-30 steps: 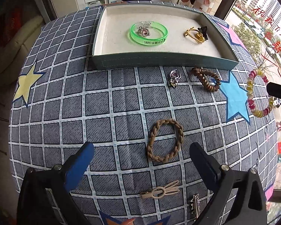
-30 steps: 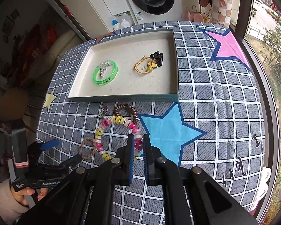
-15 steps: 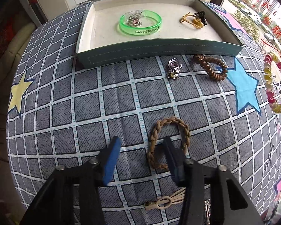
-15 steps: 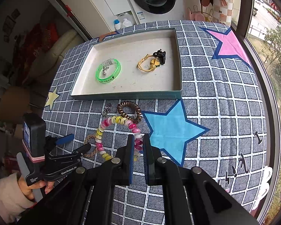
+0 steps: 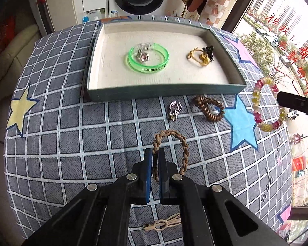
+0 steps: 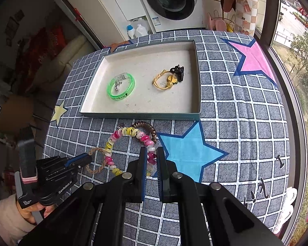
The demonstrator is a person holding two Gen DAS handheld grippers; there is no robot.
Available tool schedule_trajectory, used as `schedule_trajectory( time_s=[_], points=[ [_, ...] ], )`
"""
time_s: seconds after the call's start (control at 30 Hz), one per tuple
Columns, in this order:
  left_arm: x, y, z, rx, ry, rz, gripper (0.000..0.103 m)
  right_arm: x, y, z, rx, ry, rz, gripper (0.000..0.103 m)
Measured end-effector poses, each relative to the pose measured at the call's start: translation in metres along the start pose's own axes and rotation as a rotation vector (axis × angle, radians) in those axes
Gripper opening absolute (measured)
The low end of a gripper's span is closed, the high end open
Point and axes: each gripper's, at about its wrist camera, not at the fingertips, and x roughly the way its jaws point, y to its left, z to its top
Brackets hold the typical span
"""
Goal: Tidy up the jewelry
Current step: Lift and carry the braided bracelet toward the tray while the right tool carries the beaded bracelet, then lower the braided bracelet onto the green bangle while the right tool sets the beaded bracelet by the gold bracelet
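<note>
The left gripper point(image 5: 155, 160), wide open a moment ago, has now pinched the brown braided bracelet point(image 5: 170, 153) just in front of the tray point(image 5: 164, 91), while the right gripper point(image 6: 152, 160) keeps pinching the bead bracelet point(image 6: 131, 145), so both can go in.

- Washing machine point(image 6: 170, 0) standing beyond the far edge of the checked tablecloth point(image 6: 246, 106).
- Two detergent bottles point(image 6: 136, 29) sitting left of the washing machine.
- Beige sofa point(image 6: 71, 51) lying further left of the washing machine.
</note>
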Motion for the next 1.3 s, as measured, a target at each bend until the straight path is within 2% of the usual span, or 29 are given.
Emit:
schedule_trajectory(
  time_s=[0.23, 0.57, 0.87, 1.1, 1.3],
  points=[
    [-0.02, -0.003, 0.046, -0.022, -0.091, -0.024, 0.017, 0.008, -0.002, 0.031, 0.001, -0.018, 0.004, 0.009],
    [0.013, 0.004, 0.103, -0.048, -0.12, 0.05, 0.017, 0.044, -0.019, 0.076, 0.04, -0.009, -0.017, 0.009],
    [0.053, 0.01, 0.122, -0.046, -0.087, 0.126, 0.017, 0.087, -0.027, 0.098, 0.054, 0.032, -0.051, 0.009],
    [0.072, 0.007, 0.122, -0.027, -0.057, 0.161, 0.017, 0.109, -0.039, 0.094, 0.073, 0.076, -0.062, 0.009],
    [0.077, 0.002, 0.12, -0.013, -0.065, 0.192, 0.017, 0.119, -0.046, 0.088, 0.077, 0.111, -0.055, 0.01]
  ],
)
